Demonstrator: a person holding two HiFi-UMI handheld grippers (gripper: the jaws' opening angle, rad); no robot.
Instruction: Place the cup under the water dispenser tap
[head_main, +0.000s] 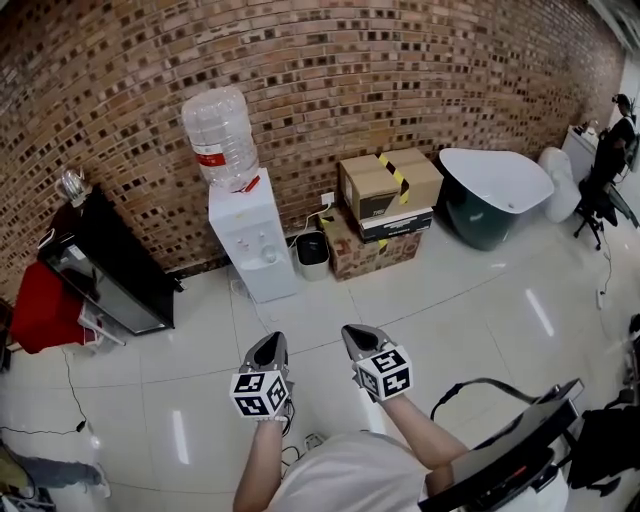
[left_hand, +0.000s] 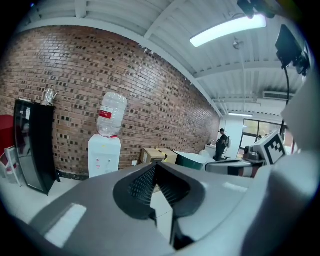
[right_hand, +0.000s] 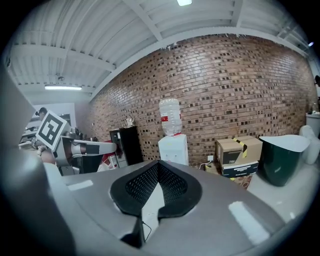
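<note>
Two grippers side by side low in the head view, over pale glossy floor tiles (head_main: 480, 300), both aimed toward a brick wall (head_main: 400, 70). Far left along that wall: something red (head_main: 45, 305), partly cut off, then a black cabinet (head_main: 105, 265) with a small silvery object (head_main: 72, 185) on top. Next along, the water dispenser (head_main: 255, 240): white, upright, back to the wall, clear bottle (head_main: 222, 135) upended on it, taps on the front face too small to make out. Well apart from both grippers, ahead and a little to their left. Just right of it a small bin (head_main: 312, 252), then stacked cardboard boxes (head_main: 390, 190), a dark green tub (head_main: 490, 200) with a white top, and a person (head_main: 610, 150) at far right. Left gripper (head_main: 271, 342): jaws closed tip to tip, nothing between them. Right gripper (head_main: 353, 333): jaws likewise pressed together and empty, marker cube just behind them.
</note>
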